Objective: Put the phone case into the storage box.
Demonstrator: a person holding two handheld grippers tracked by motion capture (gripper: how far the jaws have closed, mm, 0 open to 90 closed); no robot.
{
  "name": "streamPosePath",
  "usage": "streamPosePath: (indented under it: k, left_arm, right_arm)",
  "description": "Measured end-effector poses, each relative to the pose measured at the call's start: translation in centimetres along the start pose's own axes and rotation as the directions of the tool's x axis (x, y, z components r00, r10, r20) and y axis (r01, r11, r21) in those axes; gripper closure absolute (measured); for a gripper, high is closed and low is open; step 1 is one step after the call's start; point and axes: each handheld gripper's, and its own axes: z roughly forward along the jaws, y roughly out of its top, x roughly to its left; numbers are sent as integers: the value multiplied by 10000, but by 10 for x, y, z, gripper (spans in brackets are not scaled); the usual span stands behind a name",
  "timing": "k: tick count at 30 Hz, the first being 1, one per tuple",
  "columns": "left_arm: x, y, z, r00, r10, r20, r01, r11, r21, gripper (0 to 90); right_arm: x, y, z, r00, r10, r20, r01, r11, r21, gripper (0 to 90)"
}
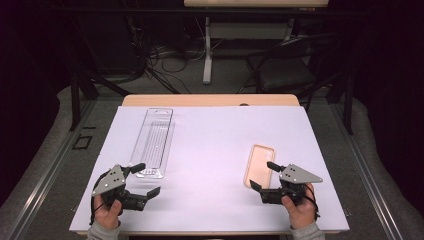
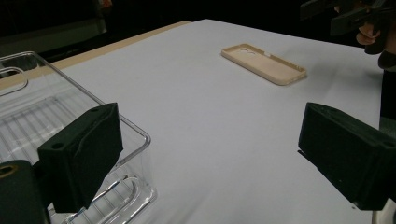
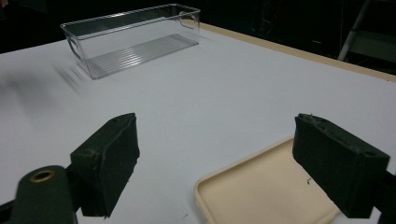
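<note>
White table [image 1: 210, 150]: right gripper [image 1: 263, 176] wide open, empty, at beige phone case [image 1: 259, 165]; straddle its near edge squarely. Left gripper [image 1: 148, 178] wide open, empty, beside clear bin [image 1: 153, 141].

A long clear plastic bin [image 1: 152, 142] is seen to be glossy, its floor ribbed and its rim catching glints. The flat beige phone case [image 1: 259, 166] looks like smooth plastic or rubber — matt, without shine. The white table covering [image 1: 210, 165] appears matt and even — paper-like — over a pale wood tabletop [image 1: 210, 100].
</note>
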Motion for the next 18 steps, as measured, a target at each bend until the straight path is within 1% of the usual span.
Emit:
streamPosePath:
  k: [4,6,11,14,17,18]
  left_arm:
    - [0,0,0,9999,-97,-44,97,10000,-16,67]
    - [0,-1,-2,10000,-74,-58,74,10000,61,67]
    - [-1,0,-3,10000,-77,-22,77,10000,63,67]
    - [-1,-1,-1,9999,-90,61,88,9995,293,67]
    - [-2,-1,3,9995,22,312,-41,9982,592,67]
    - [-2,-1,4,9994,69,327,-92,9976,693,67]
  right_arm:
    - [0,-1,1,10000,29,12,-29,10000,69,142]
    - [1,0,1,10000,39,11,-39,9999,155,142]
    - [3,1,1,10000,-89,5,89,9997,215,141]
    - [3,1,2,10000,-87,-21,88,9994,326,141]
    - [2,1,4,9999,-103,-108,109,9985,541,142]
    - [3,0,5,9999,-73,-157,82,9982,600,142]
